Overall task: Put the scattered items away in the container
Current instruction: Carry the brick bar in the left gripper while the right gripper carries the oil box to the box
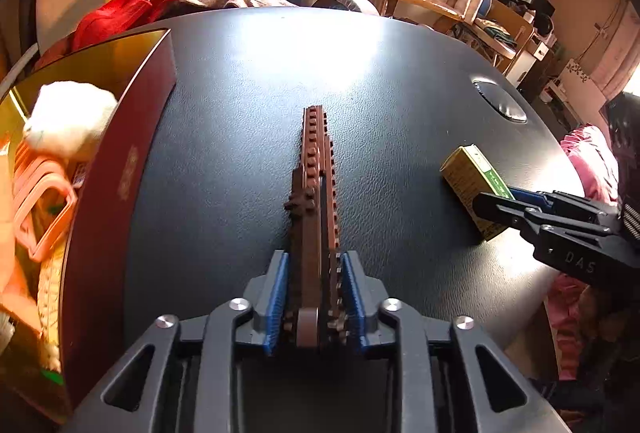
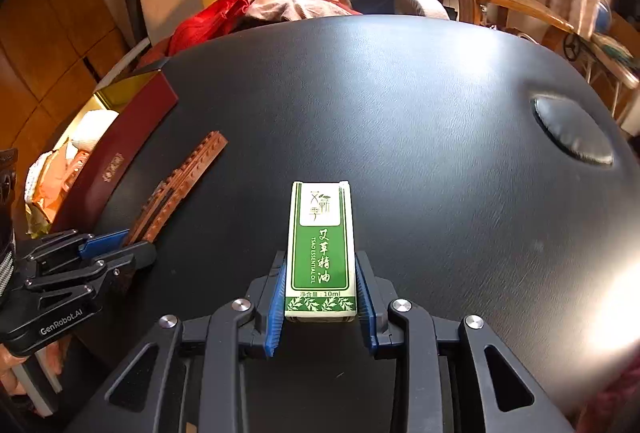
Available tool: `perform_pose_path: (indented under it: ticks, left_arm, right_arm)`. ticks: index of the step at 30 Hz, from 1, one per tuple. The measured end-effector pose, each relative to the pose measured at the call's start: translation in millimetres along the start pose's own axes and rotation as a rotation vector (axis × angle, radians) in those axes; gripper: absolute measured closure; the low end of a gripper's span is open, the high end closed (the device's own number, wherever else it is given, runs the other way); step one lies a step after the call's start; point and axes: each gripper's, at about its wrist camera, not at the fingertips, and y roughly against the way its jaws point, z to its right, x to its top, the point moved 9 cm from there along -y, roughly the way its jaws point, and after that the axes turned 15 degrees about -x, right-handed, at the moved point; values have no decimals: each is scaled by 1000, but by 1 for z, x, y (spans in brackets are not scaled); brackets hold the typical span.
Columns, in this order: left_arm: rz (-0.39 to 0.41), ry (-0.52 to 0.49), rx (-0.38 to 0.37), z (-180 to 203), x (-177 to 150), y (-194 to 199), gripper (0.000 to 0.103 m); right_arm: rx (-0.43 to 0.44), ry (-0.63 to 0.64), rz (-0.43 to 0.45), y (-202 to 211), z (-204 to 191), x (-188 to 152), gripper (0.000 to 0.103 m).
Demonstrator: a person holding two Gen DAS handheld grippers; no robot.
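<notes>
The left gripper [image 1: 314,297] is clamped on one long brown studded brick piece [image 1: 314,189], which points forward over the black table [image 1: 400,93] and seems to lie along it. The right gripper [image 2: 322,303] has its two blue pads [image 2: 278,309] pressed on the sides of one small green carton [image 2: 322,249] (the label reads "essential oil", 10 ml), and the carton rests on the table.

At the left edge of the table stands one dark red box [image 1: 116,169] with a gold inside, just beside the brick piece. The left wrist view looks into it: one white fluffy thing [image 1: 68,117] and some pink plastic hangers [image 1: 44,209], too overlapped to count. The right wrist view shows only a narrow part of the inside, but it alone shows the carton's printed face. One round dimple [image 2: 572,131] is in the table far to the right.
</notes>
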Motion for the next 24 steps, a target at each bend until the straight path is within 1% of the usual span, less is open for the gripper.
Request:
perform_pose_path:
  ticks: [2,5,10,11,12,14,15,18,19,21,24]
  left_arm:
    - [5,-3,-5,0,0,2,65]
    - [12,0,-12,-4,1,4,60]
    - [36,3,-20,-8,10,4,60]
    - [38,-5,-13,-7,12,4,60]
    - [39,-10,-9,-7,14,2,60]
    - [31,-8,-22,-4,16,-2,60]
    - [29,-11,-22,-3,18,-4,60]
    - [26,-23,-9,1,23,-9,60]
    - [26,-25,-1,1,24,-10,60]
    - [22,-32,13,0,25,-11,60]
    - [4,-28,39,-4,22,-14,60]
  right_arm:
    - [1,-15,7,1,-1,-3,68]
    - [4,-41,22,2,-1,-6,68]
    - [14,-96,58,7,7,-5,60]
    - [12,-103,65,8,8,-5,54]
    - [5,-109,75,10,10,-4,51]
    - [-16,-118,99,15,14,-3,37]
    - [-27,-122,111,18,15,-3,35]
    - [-58,-115,119,21,19,-3,35]
    - [-56,-111,116,22,18,-3,35]
    - [-51,-102,110,22,17,-3,39]
    - [-41,-112,92,18,16,-3,39]
